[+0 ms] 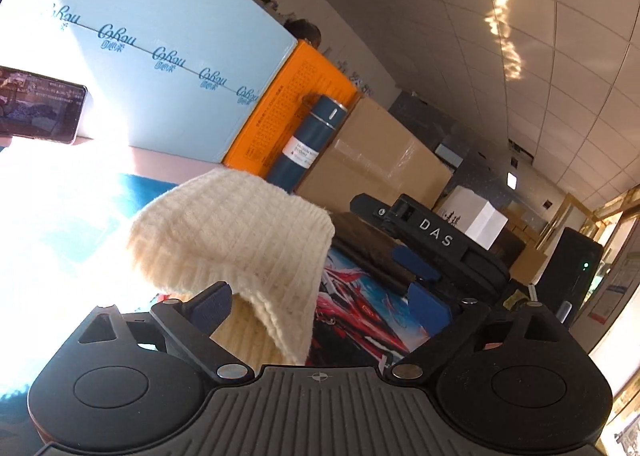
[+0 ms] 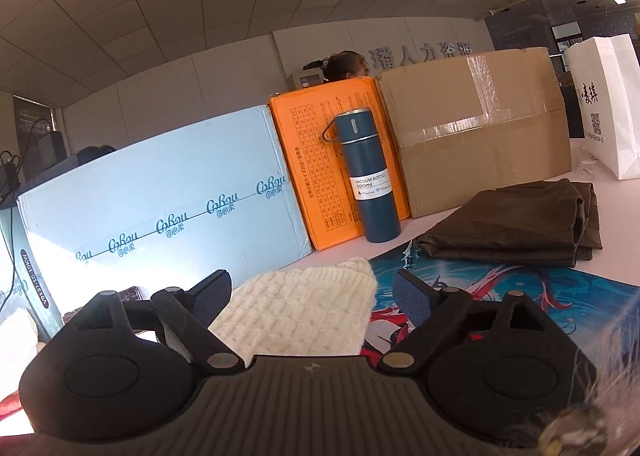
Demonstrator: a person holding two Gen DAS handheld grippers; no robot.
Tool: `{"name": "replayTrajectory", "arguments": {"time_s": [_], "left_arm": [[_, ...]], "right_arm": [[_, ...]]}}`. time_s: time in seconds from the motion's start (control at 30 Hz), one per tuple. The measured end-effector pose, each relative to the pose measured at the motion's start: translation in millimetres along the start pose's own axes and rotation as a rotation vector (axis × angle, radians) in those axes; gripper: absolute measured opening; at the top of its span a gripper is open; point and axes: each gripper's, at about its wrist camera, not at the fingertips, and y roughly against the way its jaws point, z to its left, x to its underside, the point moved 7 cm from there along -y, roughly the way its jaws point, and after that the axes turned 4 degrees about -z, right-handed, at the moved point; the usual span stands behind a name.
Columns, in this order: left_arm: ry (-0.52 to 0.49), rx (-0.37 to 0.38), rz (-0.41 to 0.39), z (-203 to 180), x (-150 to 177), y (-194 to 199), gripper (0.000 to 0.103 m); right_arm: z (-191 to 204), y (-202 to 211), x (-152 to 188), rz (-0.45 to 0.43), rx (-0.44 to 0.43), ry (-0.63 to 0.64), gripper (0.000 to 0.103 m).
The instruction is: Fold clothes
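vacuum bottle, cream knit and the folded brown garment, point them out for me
vacuum bottle (image 2: 372, 192), right wrist view, on its white label
cream knit (image 2: 304, 312), right wrist view, on the middle of the knitted cloth
folded brown garment (image 2: 516, 222), right wrist view, on its top layer

Both wrist views low and close over the tabletop, facing the blue vacuum bottle (image 2: 368, 176), left view rolled with the bottle (image 1: 308, 142) right of centre, both sharing the cream knit (image 2: 304, 316) before it.
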Motion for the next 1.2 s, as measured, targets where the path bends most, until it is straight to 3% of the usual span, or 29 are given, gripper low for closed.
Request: {"name": "replayTrajectory", "arguments": {"time_s": [0.13,0.27,0.4,0.5,0.67,0.83,0.97,1.0,1.07,1.1,1.13,1.2], "left_arm": [[0.021,-0.065,-0.091,13.4,-23.9,4.6,0.098],[0.113,-0.221,-0.215,60.0,-51.1,8.1,0.099],[0.191,-0.371,-0.32,113.8,-73.9,16.0,0.099],[0.254,-0.401,-0.353,141.2,-80.7,21.6,0.099],[0.276,-0.403,-0.307,155.6,-74.6,16.0,0.099],[0.289,-0.403,-0.287,159.2,-70.5,11.4,0.099],[0.321,-0.407,-0.293,165.3,-70.9,13.7,0.099],[0.322,-0.406,-0.292,165.2,-70.6,13.5,0.099],[0.313,-0.398,-0.283,163.3,-69.2,11.6,0.099],[0.31,-0.39,-0.276,162.3,-68.3,10.2,0.099],[0.307,-0.382,-0.269,161.3,-67.4,8.8,0.099],[0.306,-0.364,-0.254,159.6,-65.4,5.8,0.099]], "right_arm": [[14.0,-0.6,2.3,0.016,0.018,-0.037,0.089],[25.9,1.5,11.7,0.035,0.059,0.042,0.089],[57.9,2.3,27.4,0.064,-0.001,0.16,0.091],[93.2,1.1,42.3,0.107,-0.1,0.267,0.091],[129.1,-14.2,72.4,0.231,-0.199,0.355,0.091],[155.0,-27.4,97.0,0.324,-0.189,0.46,0.091],[155.0,-47.2,114.6,0.41,-0.137,0.454,0.09],[153.1,-48.5,116.9,0.412,-0.14,0.445,0.084],[148.4,-46.5,112.6,0.388,-0.145,0.42,0.064],[144.9,-44.2,108.2,0.371,-0.145,0.401,0.038],[140.1,-41.3,102.0,0.351,-0.142,0.371,0.021],[129.4,-34.4,87.0,0.302,-0.133,0.3,0.015]]}}
